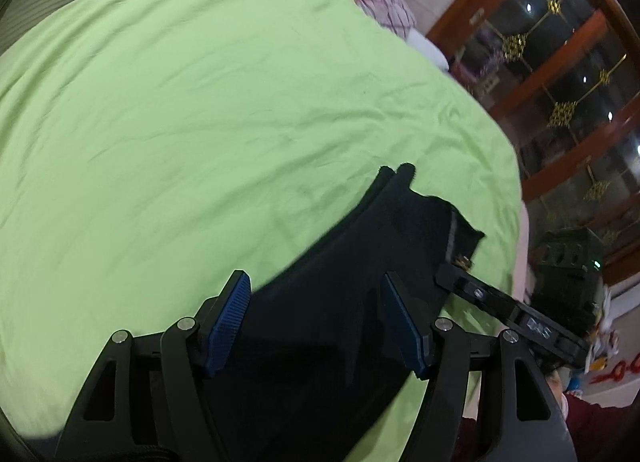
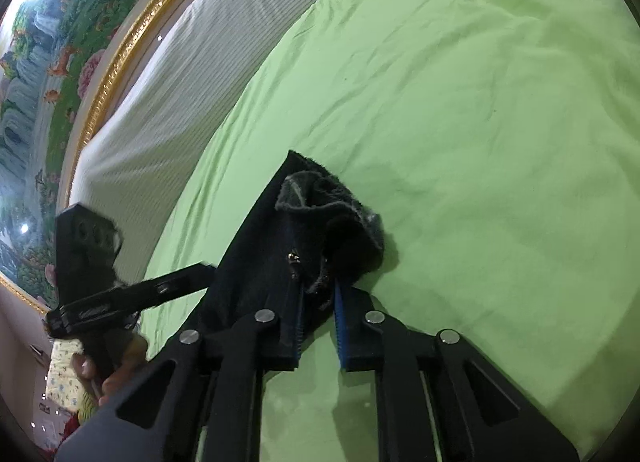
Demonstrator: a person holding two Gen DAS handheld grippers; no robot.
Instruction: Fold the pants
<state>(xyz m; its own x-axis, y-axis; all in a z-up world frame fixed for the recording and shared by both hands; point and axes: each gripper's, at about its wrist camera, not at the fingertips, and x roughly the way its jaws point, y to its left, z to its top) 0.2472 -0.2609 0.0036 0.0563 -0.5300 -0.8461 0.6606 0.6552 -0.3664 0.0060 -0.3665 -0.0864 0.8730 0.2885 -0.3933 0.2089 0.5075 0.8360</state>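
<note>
The left gripper [image 1: 320, 326] is pointing steeply downward, its blue pads [image 1: 230, 326] standing wide apart and pressing on nothing. The right gripper [image 2: 318, 326] is tilting slightly downward, its pads [image 2: 340, 326] drawn close together and pinching dark cloth at the fingertips. A hand [image 2: 108, 370] is gripping the left gripper's handle, off to the left of the right fingers.

Two close wrist views angled down, sharing green sheet [image 1: 200, 121] and pants [image 2: 260, 262].

Green sheet [image 1: 180, 109] lies open — black pants [image 1: 360, 282] crowd its near edge.
</note>
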